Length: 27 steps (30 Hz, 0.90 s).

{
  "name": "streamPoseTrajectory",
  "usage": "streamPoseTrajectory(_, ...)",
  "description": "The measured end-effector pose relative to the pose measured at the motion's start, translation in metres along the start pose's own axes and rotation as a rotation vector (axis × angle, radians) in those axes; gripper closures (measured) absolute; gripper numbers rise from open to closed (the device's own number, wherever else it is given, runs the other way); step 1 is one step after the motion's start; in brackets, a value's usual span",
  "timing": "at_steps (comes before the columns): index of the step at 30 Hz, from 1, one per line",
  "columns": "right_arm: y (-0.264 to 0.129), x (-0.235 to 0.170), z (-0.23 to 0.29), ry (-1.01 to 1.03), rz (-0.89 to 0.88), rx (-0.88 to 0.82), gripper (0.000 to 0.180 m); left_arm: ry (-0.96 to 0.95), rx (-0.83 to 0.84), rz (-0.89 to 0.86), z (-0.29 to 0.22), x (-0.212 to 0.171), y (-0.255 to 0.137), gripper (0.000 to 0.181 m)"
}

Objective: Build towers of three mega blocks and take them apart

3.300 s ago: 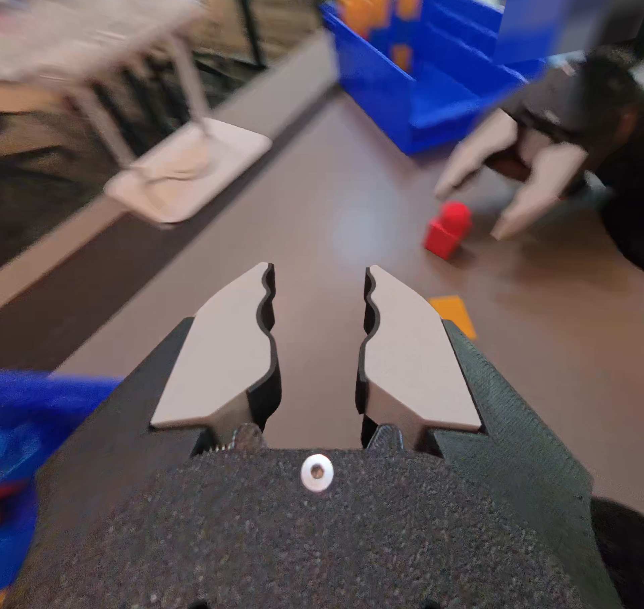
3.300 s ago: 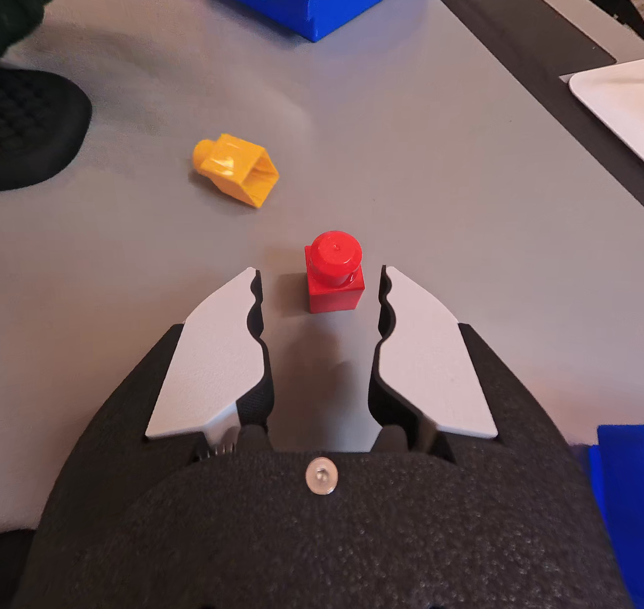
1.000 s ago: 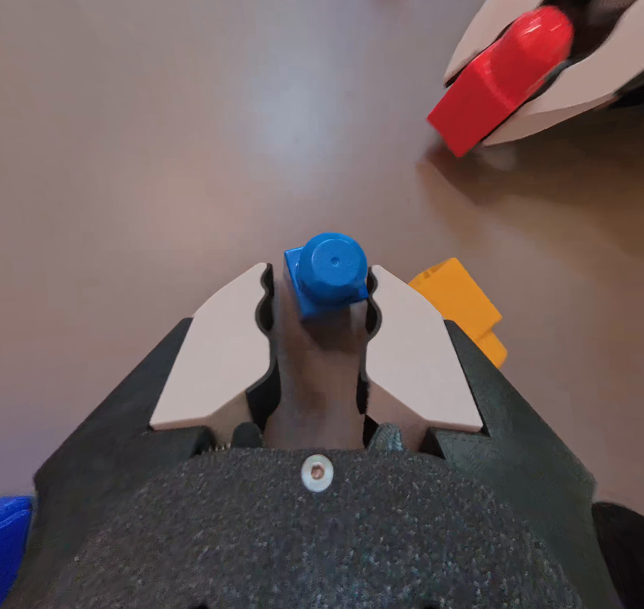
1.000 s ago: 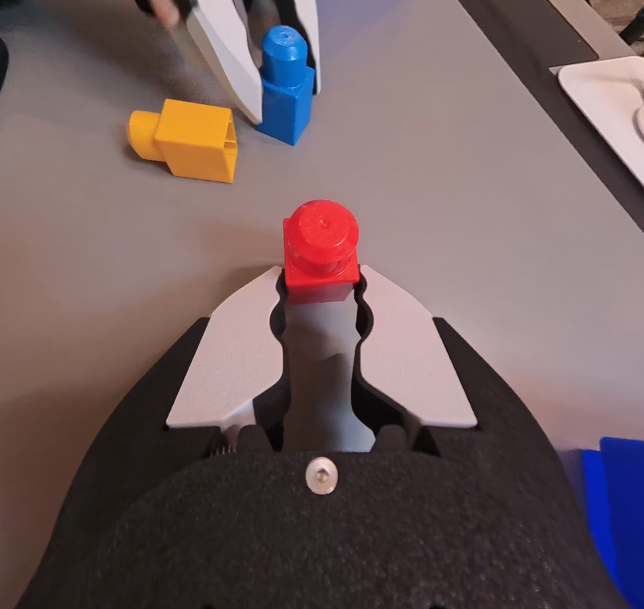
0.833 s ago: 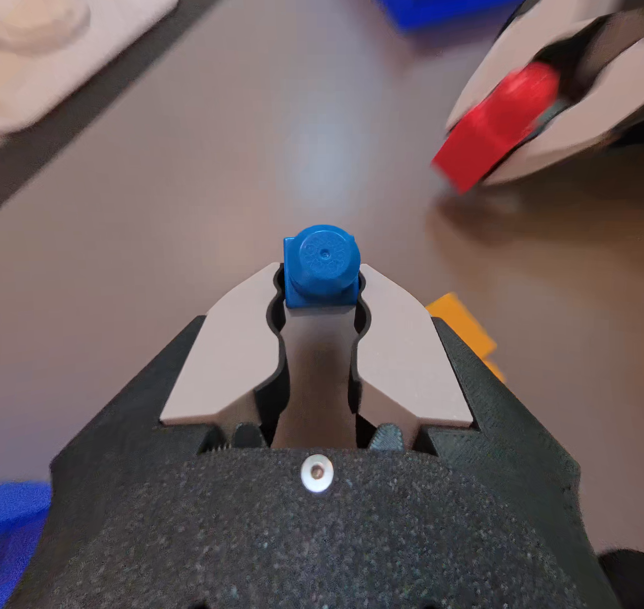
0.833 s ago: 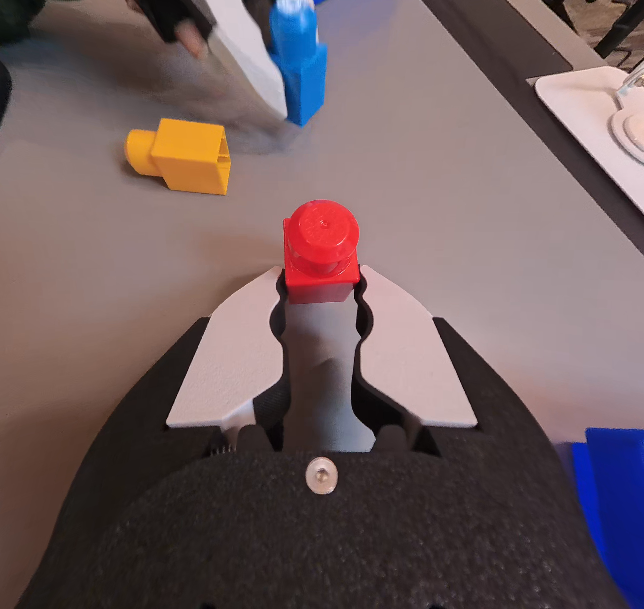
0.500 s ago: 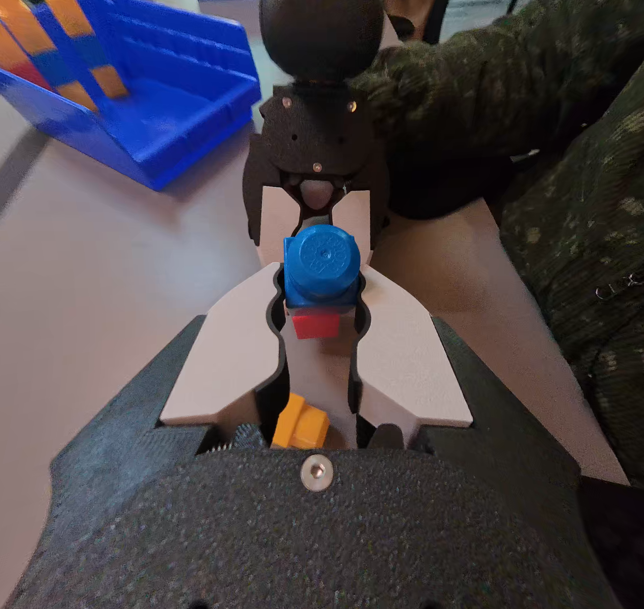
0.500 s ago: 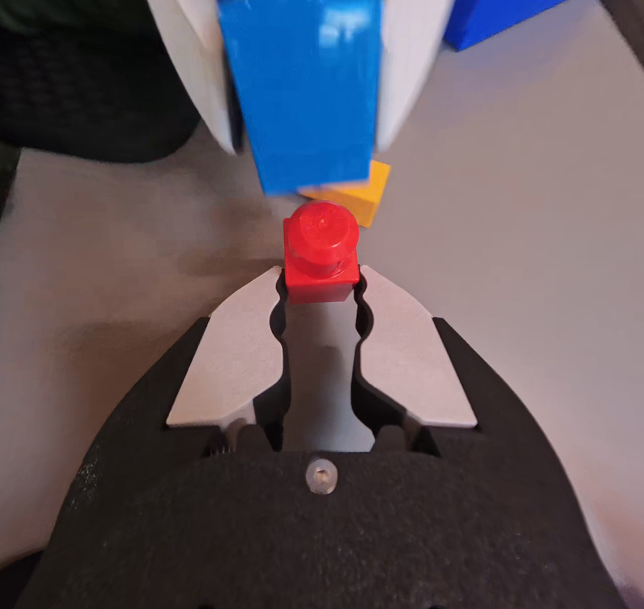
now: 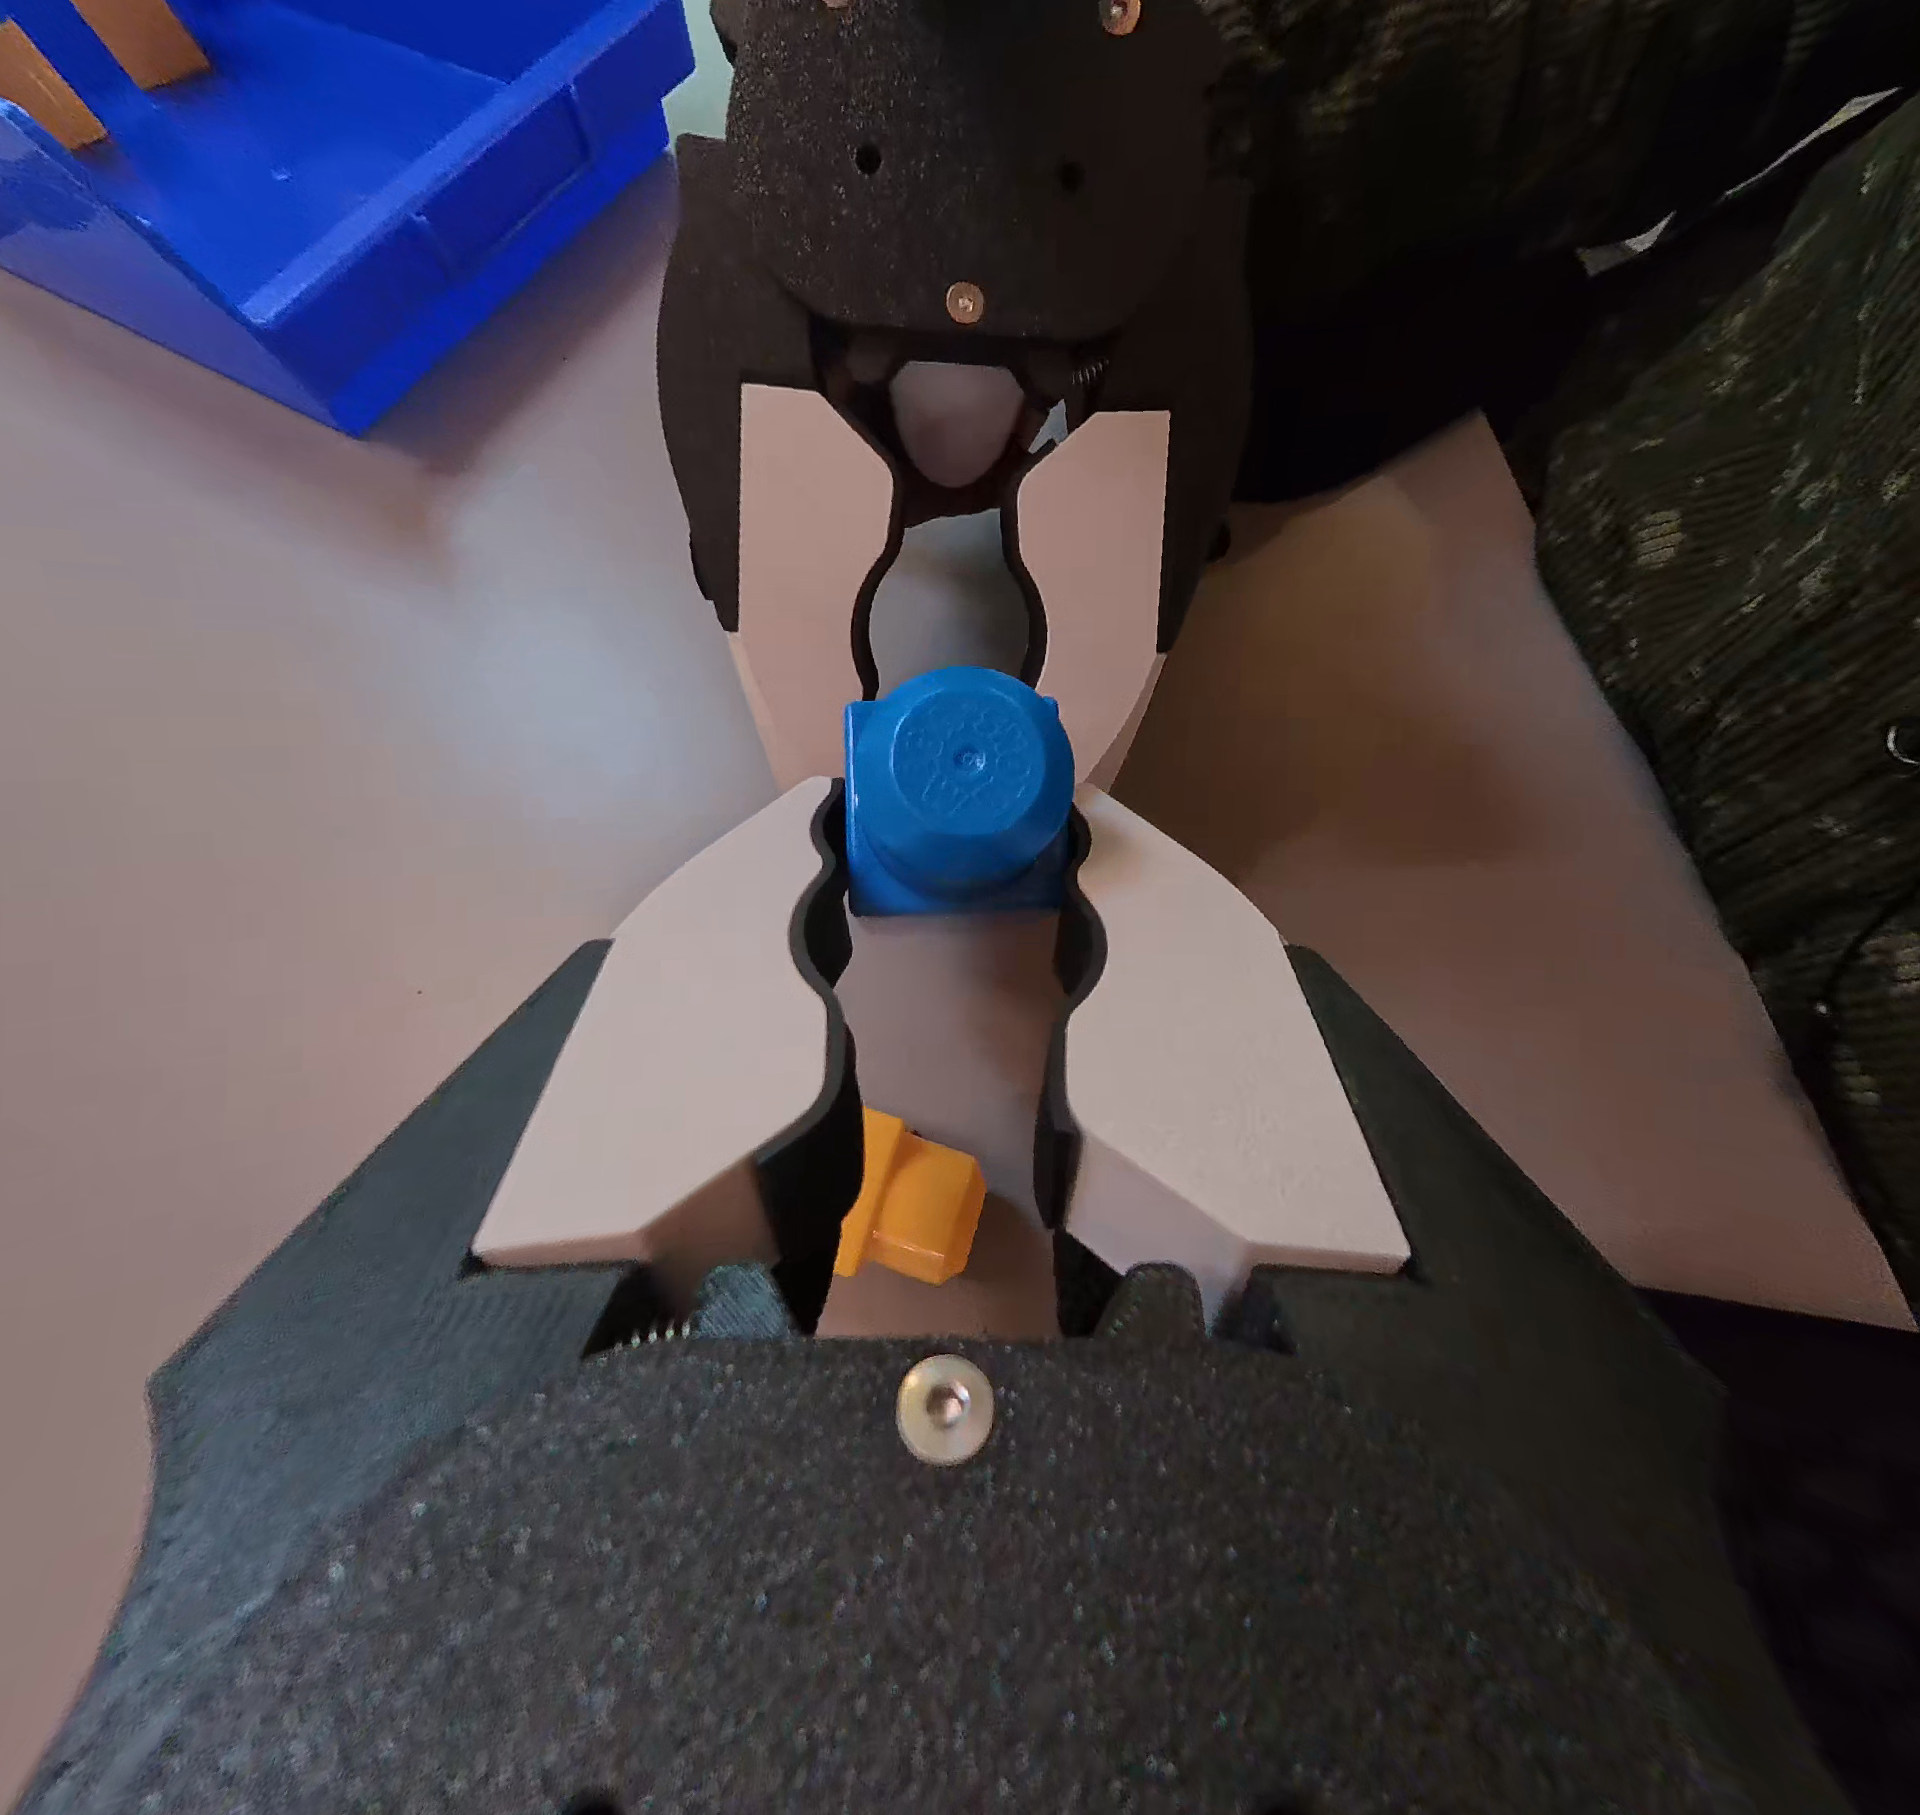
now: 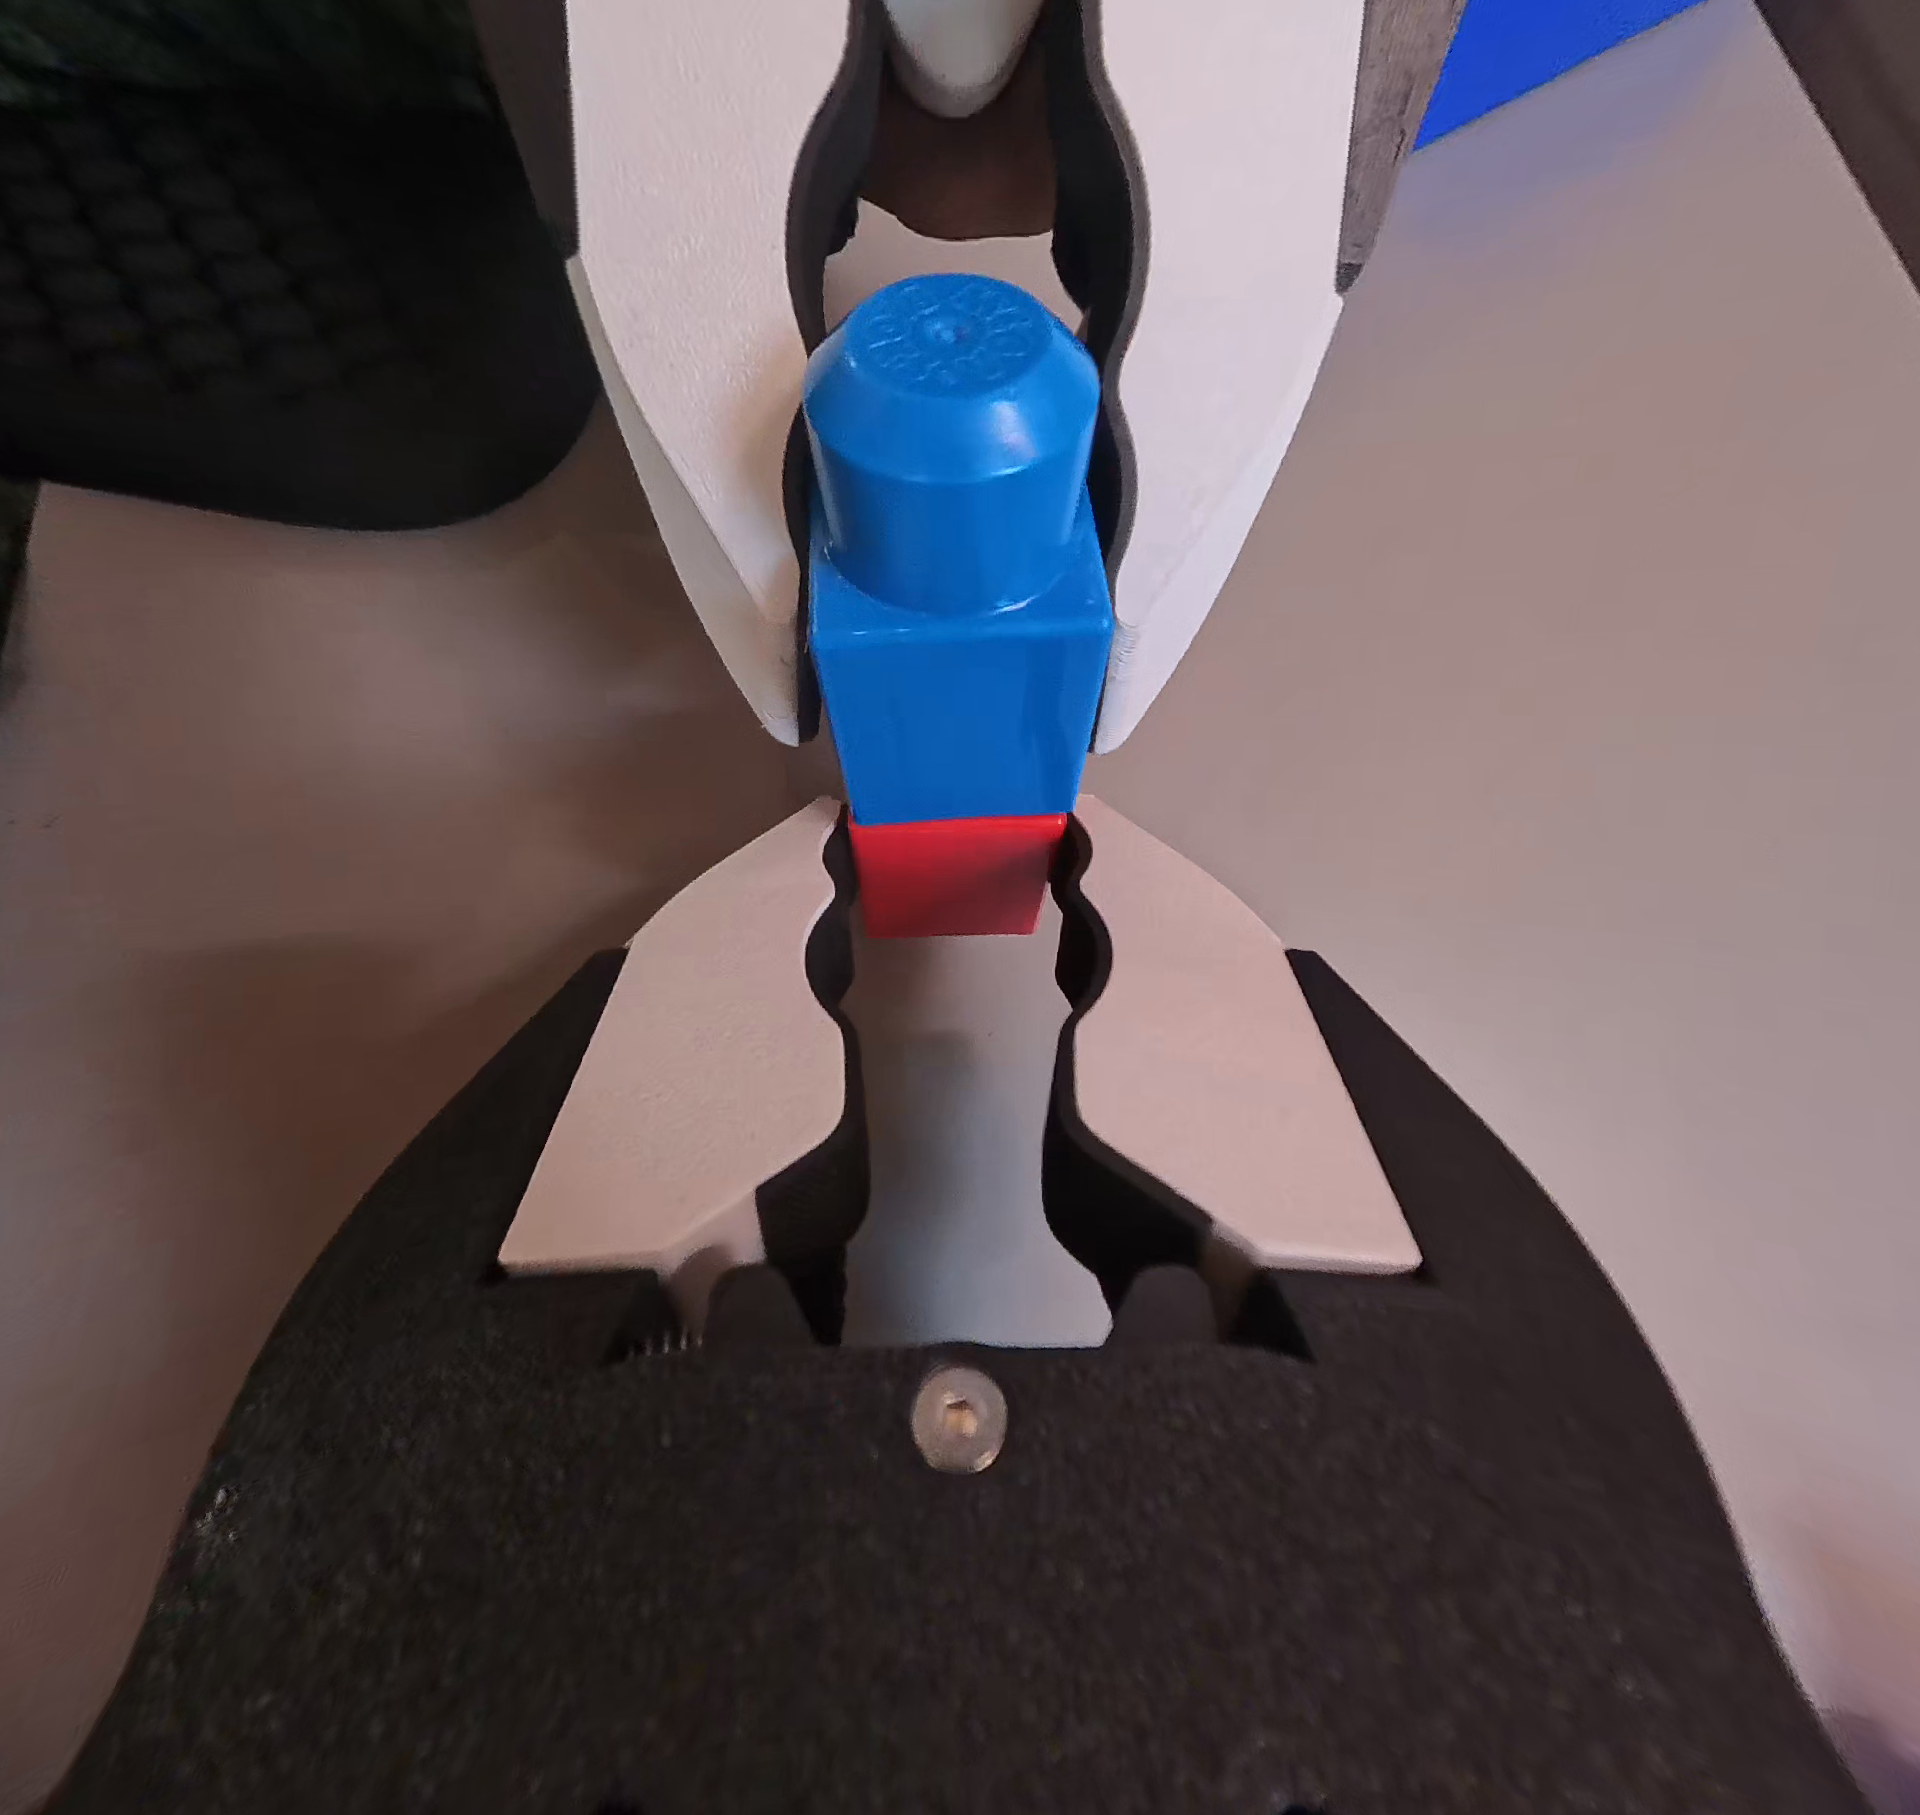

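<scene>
Left gripper (image 9: 951, 835) clamped on blue block (image 10: 951, 622), seated atop red block (image 10: 954, 877) clamped in right gripper (image 10: 954, 856). Orange block (image 9: 904, 1209) at 6 o'clock on tabletop (image 9: 312, 778).

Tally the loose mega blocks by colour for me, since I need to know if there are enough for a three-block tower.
Blue block: 1, in the left gripper
Red block: 1, in the right gripper, under the blue one
Orange block: 1, lying on the table
Total: 3
</scene>
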State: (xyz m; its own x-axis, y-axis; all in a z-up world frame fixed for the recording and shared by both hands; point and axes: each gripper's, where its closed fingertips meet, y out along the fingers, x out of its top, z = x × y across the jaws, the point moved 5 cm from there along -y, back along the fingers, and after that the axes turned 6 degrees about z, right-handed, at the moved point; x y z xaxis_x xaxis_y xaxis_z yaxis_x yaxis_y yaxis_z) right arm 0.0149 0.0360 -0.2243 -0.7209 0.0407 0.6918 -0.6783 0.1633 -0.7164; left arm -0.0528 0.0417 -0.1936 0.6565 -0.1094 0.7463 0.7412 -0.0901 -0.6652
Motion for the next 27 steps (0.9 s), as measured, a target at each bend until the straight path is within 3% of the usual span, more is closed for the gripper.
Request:
streamPoseTrajectory(5,-0.005,0.008,0.003,0.013,-0.073,0.022,0.144,0.001,-0.033,-0.055,-0.002,0.001,-0.007,0.143)
streamPoseTrajectory(18,-0.003,0.006,0.006,-0.007,-0.071,0.038,0.143,0.013,-0.036,-0.044,-0.005,-0.001,-0.006,0.144)
streamPoseTrajectory(23,-0.017,0.010,-0.010,0.045,-0.128,-0.046,0.143,-0.059,0.167,-0.105,0.018,0.008,-0.035,0.130)
streamPoseTrajectory(25,-0.020,0.001,-0.025,0.072,-0.101,-0.147,0.143,-0.149,0.193,-0.010,0.025,-0.009,-0.041,0.130)
streamPoseTrajectory(27,-0.021,-0.008,-0.041,0.130,-0.083,-0.223,0.143,-0.200,0.214,0.191,0.026,-0.034,-0.037,0.127)
